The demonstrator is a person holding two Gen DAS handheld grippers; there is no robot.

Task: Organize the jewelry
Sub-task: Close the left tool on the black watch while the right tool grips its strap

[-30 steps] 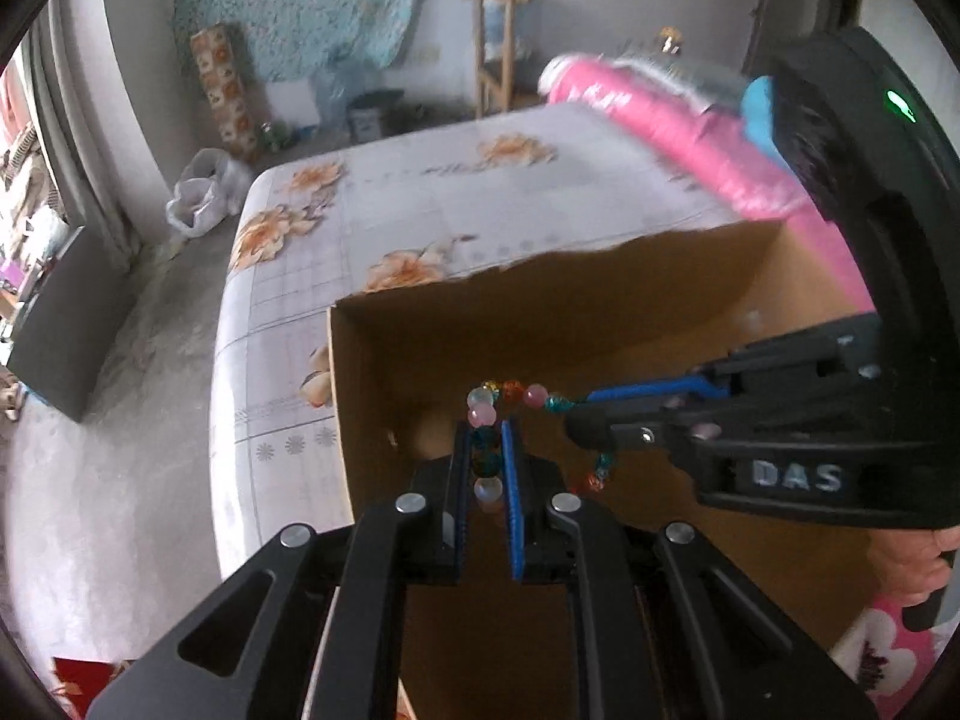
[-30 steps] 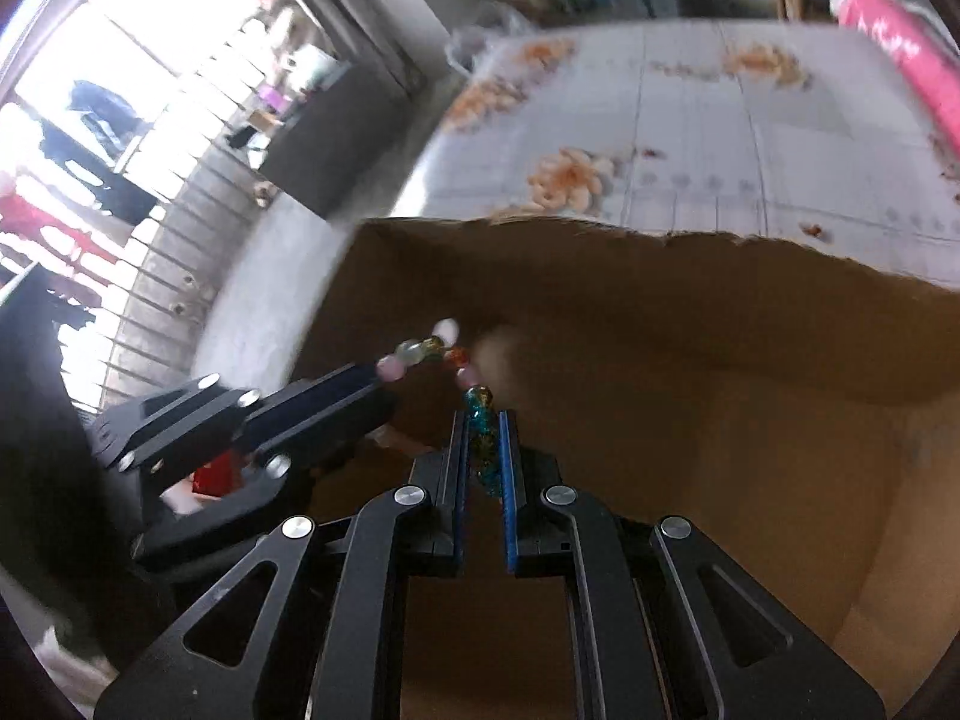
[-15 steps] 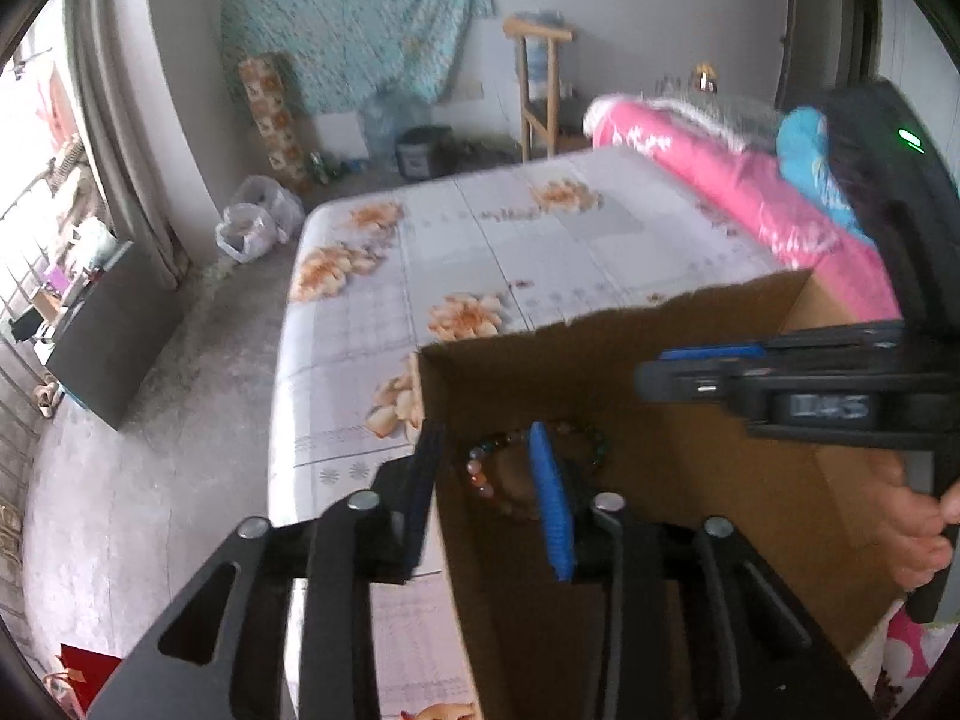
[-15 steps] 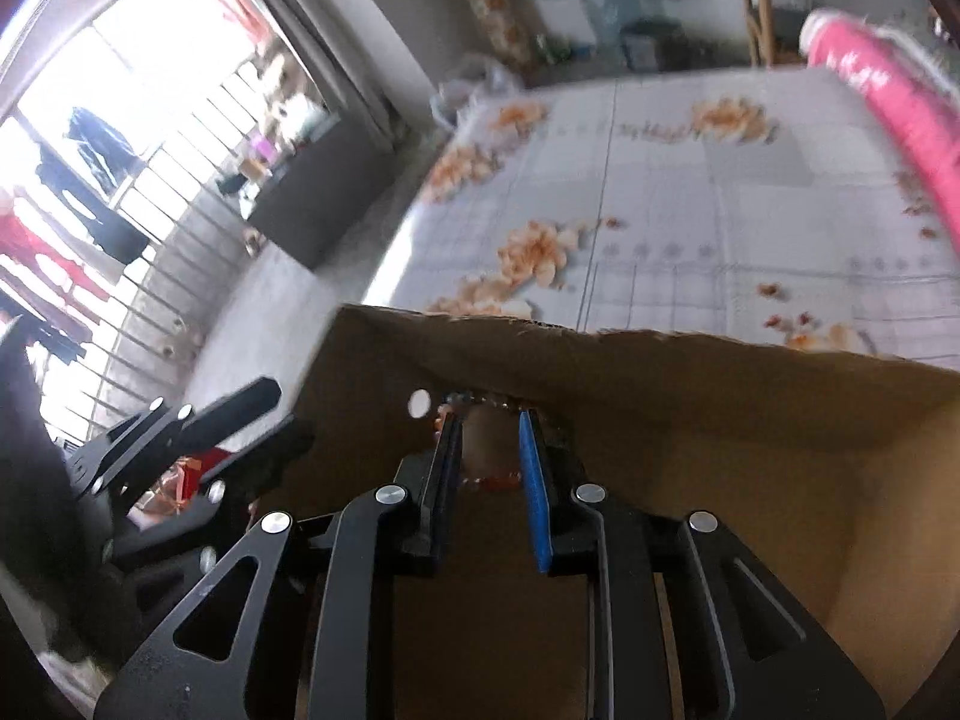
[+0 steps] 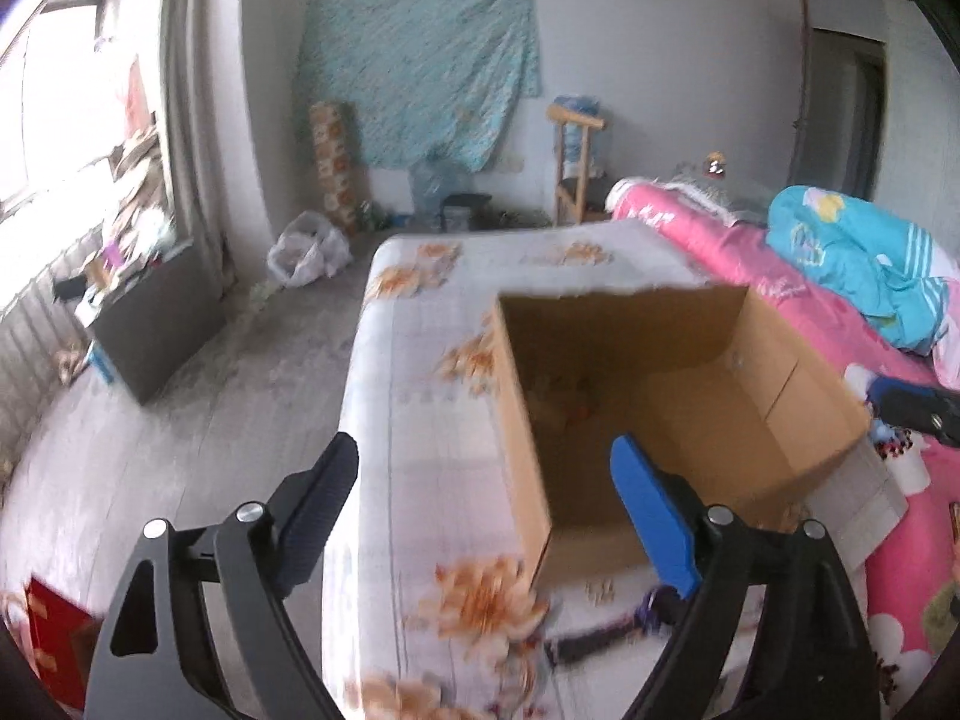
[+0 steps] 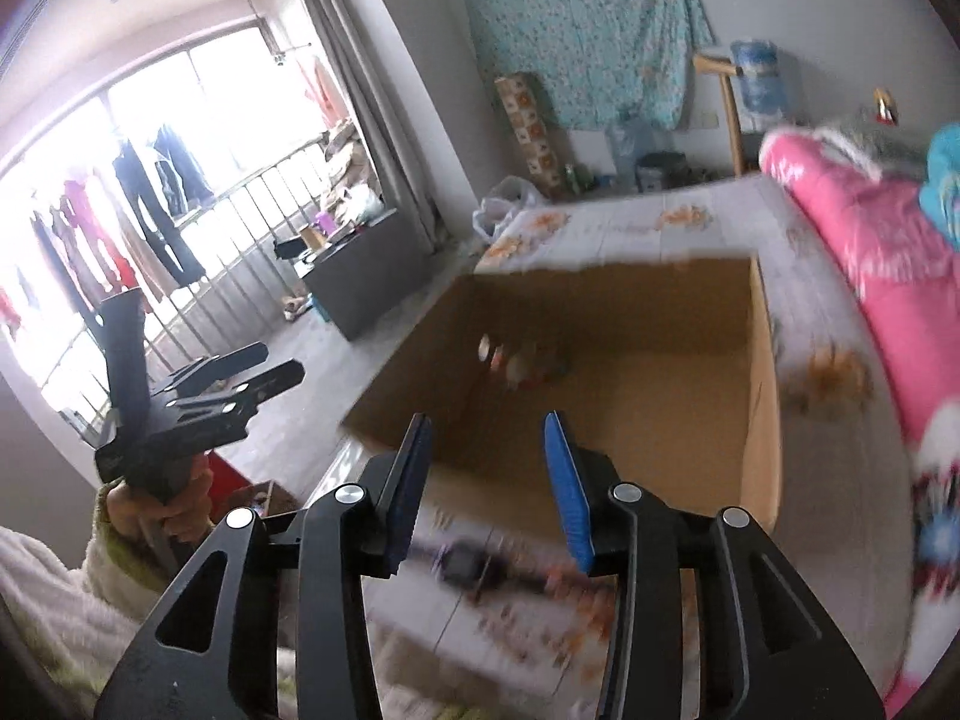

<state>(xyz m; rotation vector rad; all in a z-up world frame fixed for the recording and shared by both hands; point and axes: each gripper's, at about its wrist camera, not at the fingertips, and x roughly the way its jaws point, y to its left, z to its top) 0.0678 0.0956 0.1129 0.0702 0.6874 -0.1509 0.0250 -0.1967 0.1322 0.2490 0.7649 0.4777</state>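
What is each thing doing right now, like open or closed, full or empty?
Left gripper: jaws wide open, holding nothing.
Right gripper: jaws open, holding nothing.
Cardboard box: open on top, upright on the bed.
Bead bracelet: lying loose inside the box, blurry.

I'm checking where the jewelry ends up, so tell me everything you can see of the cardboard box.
The cardboard box is plain brown corrugated card, open at the top, with a ragged far edge as if its flaps were torn off. It sits upright on the floral tablecloth, near the pink bedding. Inside, by its left wall, lies a blurred beaded bracelet. Both the left gripper and right gripper hang open just short of it, touching nothing.
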